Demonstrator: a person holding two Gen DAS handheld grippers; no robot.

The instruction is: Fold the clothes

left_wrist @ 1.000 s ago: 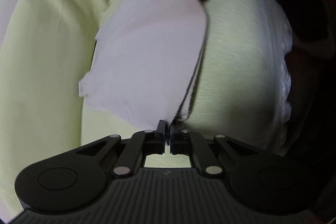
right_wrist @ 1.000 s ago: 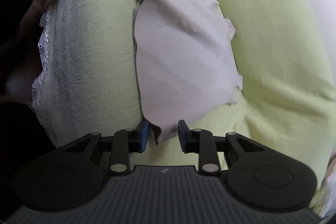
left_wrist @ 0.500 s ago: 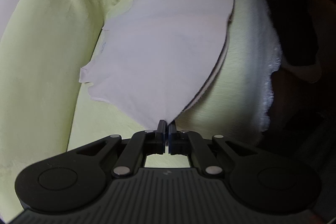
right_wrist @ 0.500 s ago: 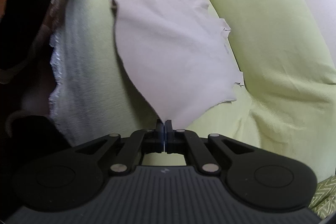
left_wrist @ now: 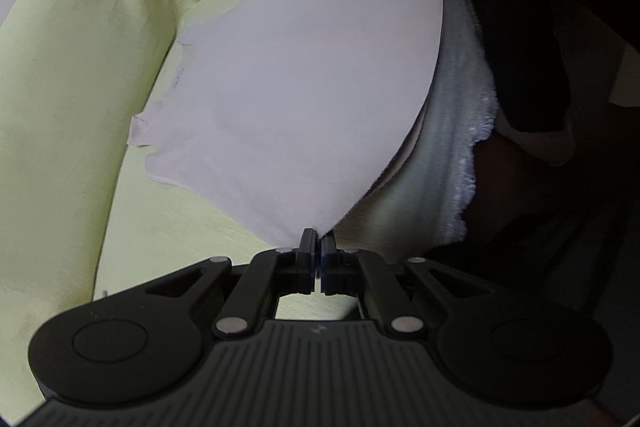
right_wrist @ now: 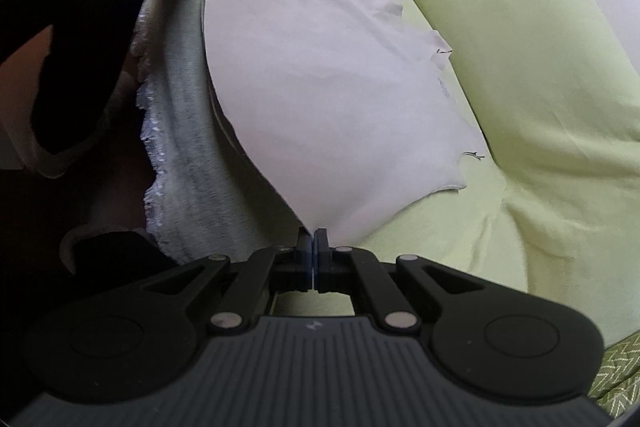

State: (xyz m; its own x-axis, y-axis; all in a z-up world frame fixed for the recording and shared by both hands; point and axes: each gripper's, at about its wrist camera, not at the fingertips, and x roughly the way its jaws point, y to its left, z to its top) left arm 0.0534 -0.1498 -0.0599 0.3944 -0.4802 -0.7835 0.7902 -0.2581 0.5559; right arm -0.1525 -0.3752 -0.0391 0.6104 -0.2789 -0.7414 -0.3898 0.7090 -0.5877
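cloth [left_wrist: 304, 99] pinched by both tongs [left_wrist: 318, 239] [right_wrist: 312, 238]; faint mark unreadable.

A pale green sheet [left_wrist: 168, 227] is covering the bed and is lying mostly smooth. A green bolster [left_wrist: 80, 75] is running along its far side, bulging up in soft creases. A pale lilac cloth [left_wrist: 304, 107] is lying spread on the sheet, its ragged edge just beside the bolster. A white fringed towel [right_wrist: 180, 163] is lying on the near edge, partly under the cloth. A green patterned fabric [right_wrist: 618, 375] is showing at the right.
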